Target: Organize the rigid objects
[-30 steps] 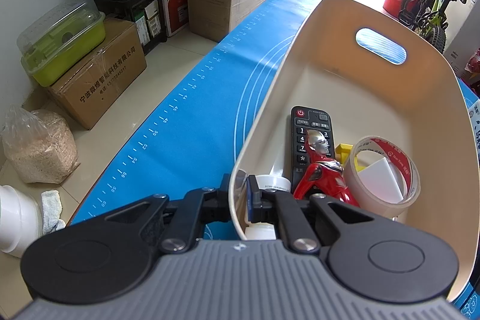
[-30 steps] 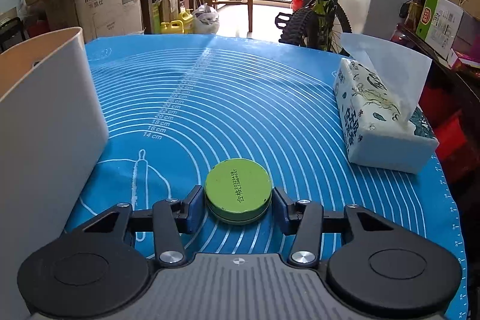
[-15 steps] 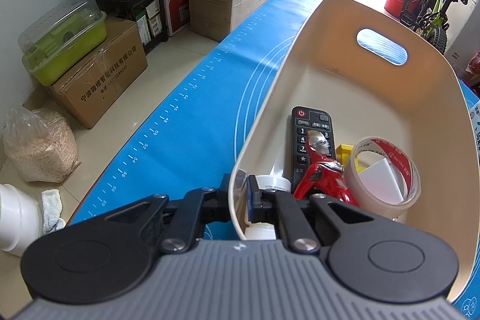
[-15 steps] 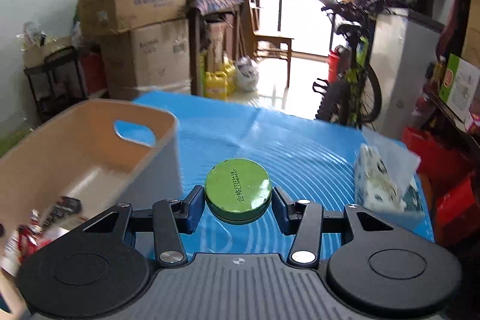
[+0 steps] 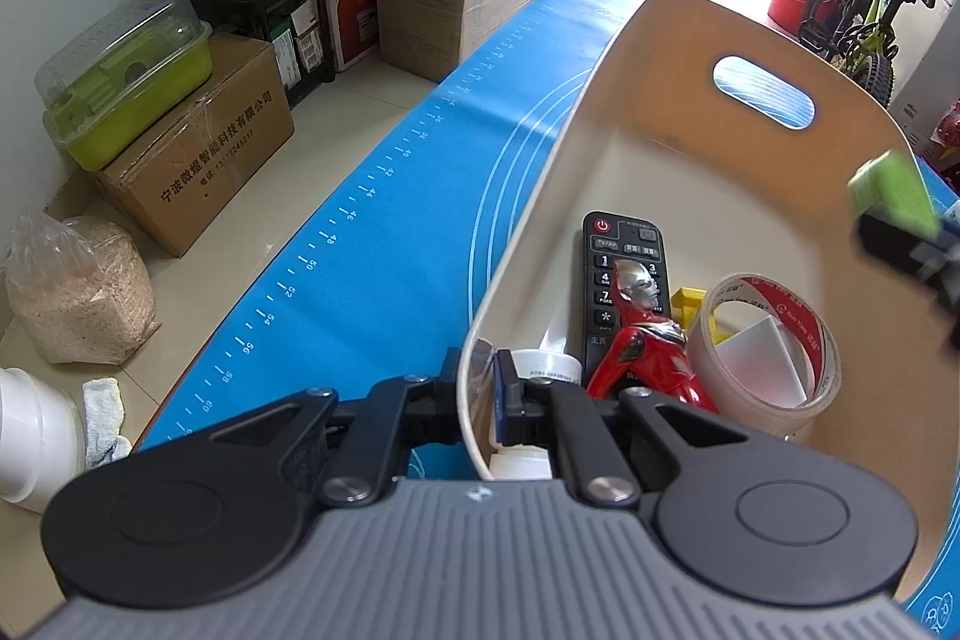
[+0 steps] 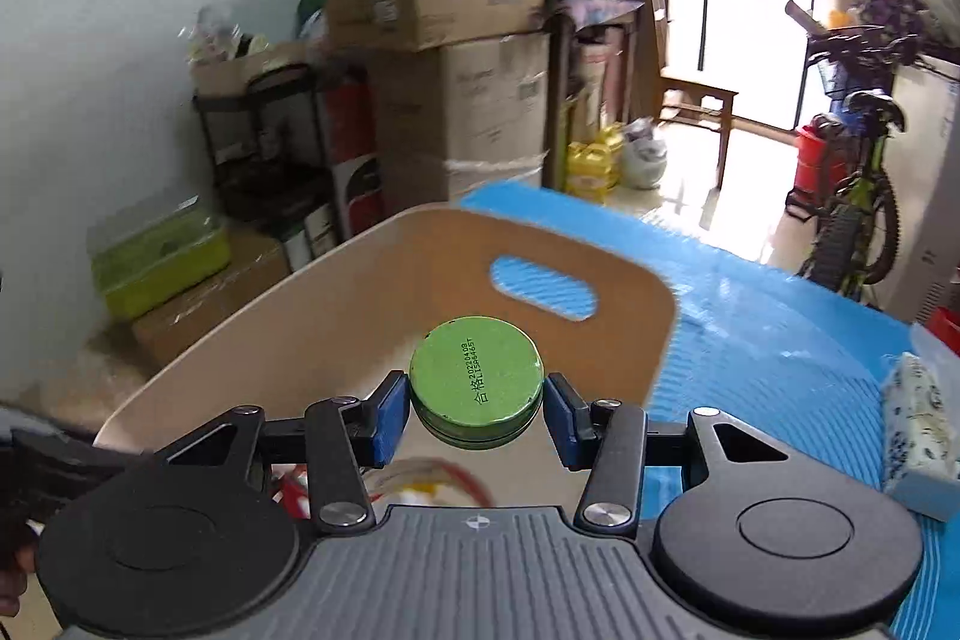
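Two tools engaged: your left tool pinches the bin wall; your right tool grips the green tin by its rim, above the bin. Risk: a high release lets the tin strike the remote ahead of your left tool.

Round green tin, flat and printed face up, above the beige bin of oddments.

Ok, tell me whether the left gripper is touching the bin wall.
Touching. In the left wrist view, the left gripper is shut on the beige bin's near wall, one finger outside, the other's blue pad pressed against its inner face.
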Motion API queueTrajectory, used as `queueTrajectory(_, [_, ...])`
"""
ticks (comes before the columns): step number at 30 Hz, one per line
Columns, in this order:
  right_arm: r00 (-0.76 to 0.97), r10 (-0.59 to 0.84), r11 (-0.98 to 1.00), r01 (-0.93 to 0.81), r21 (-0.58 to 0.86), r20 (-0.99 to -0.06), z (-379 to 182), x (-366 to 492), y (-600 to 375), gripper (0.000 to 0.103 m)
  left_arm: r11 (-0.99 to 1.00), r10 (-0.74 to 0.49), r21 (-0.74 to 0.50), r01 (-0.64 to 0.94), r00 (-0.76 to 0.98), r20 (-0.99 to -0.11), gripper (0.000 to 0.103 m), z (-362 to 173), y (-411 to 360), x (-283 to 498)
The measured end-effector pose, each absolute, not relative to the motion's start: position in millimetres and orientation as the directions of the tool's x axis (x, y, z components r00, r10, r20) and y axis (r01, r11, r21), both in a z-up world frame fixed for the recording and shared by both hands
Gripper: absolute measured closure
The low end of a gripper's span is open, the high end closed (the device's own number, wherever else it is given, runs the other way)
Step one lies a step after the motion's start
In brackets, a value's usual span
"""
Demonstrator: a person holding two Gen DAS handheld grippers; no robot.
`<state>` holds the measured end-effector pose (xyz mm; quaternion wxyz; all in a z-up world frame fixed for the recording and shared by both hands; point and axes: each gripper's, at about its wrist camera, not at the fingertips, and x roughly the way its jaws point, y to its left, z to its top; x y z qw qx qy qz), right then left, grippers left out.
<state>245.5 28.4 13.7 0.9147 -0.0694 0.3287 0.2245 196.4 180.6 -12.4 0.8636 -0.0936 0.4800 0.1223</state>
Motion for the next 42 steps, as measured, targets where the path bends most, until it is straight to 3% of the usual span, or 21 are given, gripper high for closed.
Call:
queueTrajectory(6, [0.592, 0.317, 0.853, -0.519, -0.049, -0.741, -14, 238, 58, 0.049, 0.954, 0.119, -0.043, -0.298, 0.504, -0.855, 0.092, -13, 180, 197])
queueTrajectory(10, [0.573, 0.293, 0.834, -0.545, -0.090, -0.765, -20, 233, 70, 0.049, 0.953, 0.120, -0.040, -0.301, 0.496, -0.860, 0.092, -15, 179, 197])
queueTrajectory(17, [0.571, 0.337, 0.857, -0.515, -0.007, -0.748, -9, 226, 59, 0.034, 0.951, 0.139, -0.028, -0.308, 0.507, -0.851, 0.091, -9, 177, 192])
queueTrajectory(19, [0.590, 0.344, 0.879, -0.475, 0.030, -0.731, 0, 218, 52, 0.019, 0.954, 0.153, -0.013, -0.300, 0.524, -0.838, 0.089, -1, 173, 187])
queueTrajectory(21, [0.598, 0.367, 0.885, -0.460, 0.071, -0.712, 7, 208, 42, 0.017, 0.954, 0.157, -0.015, -0.299, 0.543, -0.825, 0.075, 8, 170, 181])
queueTrajectory(22, [0.602, 0.374, 0.887, -0.455, 0.081, -0.706, 11, 203, 38, 0.015, 0.954, 0.159, -0.015, -0.299, 0.548, -0.821, 0.052, 13, 168, 178])
queueTrajectory(23, [0.612, 0.372, 0.890, -0.448, 0.081, -0.698, 16, 198, 33, 0.012, 0.954, 0.160, -0.017, -0.300, 0.556, -0.815, 0.038, 18, 167, 174])
queueTrajectory(25, [0.643, 0.365, 0.899, -0.431, 0.076, -0.673, 27, 187, 22, 0.009, 0.954, 0.166, -0.019, -0.300, 0.578, -0.799, 0.031, 30, 165, 165])
queueTrajectory(35, [0.733, 0.283, 0.942, -0.333, 0.037, -0.618, 78, 128, -32, 0.002, 0.978, 0.166, 0.047, -0.205, 0.616, -0.770, 0.030, 74, 126, 128])
queueTrajectory(42, [0.742, 0.215, 0.976, -0.181, 0.119, -0.634, 93, 88, -88, 0.002, 0.993, 0.108, 0.043, -0.114, 0.655, -0.748, 0.030, 95, 87, 95])
